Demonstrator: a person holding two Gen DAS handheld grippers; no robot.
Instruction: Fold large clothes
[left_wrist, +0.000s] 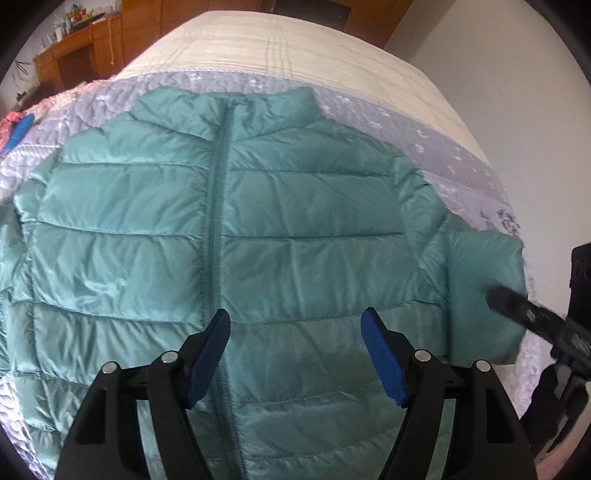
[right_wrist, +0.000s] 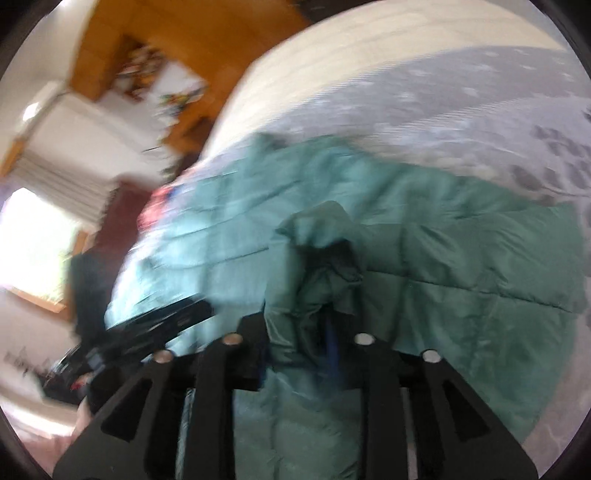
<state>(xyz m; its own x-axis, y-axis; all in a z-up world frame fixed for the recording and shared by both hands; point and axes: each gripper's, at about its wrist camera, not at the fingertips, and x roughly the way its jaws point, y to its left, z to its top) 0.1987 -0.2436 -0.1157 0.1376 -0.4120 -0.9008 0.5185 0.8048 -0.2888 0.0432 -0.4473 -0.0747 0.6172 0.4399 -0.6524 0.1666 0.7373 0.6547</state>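
A teal puffer jacket (left_wrist: 303, 206) lies front up on the bed with its zip (left_wrist: 218, 221) closed and its collar at the far side. My left gripper (left_wrist: 295, 325) hovers open over the lower front, just right of the zip, with nothing between its blue pads. The right sleeve (left_wrist: 484, 295) lies doubled beside the body. My right gripper (left_wrist: 513, 308) reaches in over that sleeve from the right edge. In the blurred right wrist view, my right gripper (right_wrist: 301, 325) has its jaws apart, with a bunch of sleeve fabric (right_wrist: 317, 258) standing between them and hiding the tips.
The jacket rests on a grey quilted bedspread (left_wrist: 461, 166) over a cream mattress cover (left_wrist: 295, 48). Pink bedding with a blue item (left_wrist: 18, 129) lies at the far left. Wooden furniture (left_wrist: 74, 59) stands beyond the bed, a white wall (left_wrist: 498, 74) to the right.
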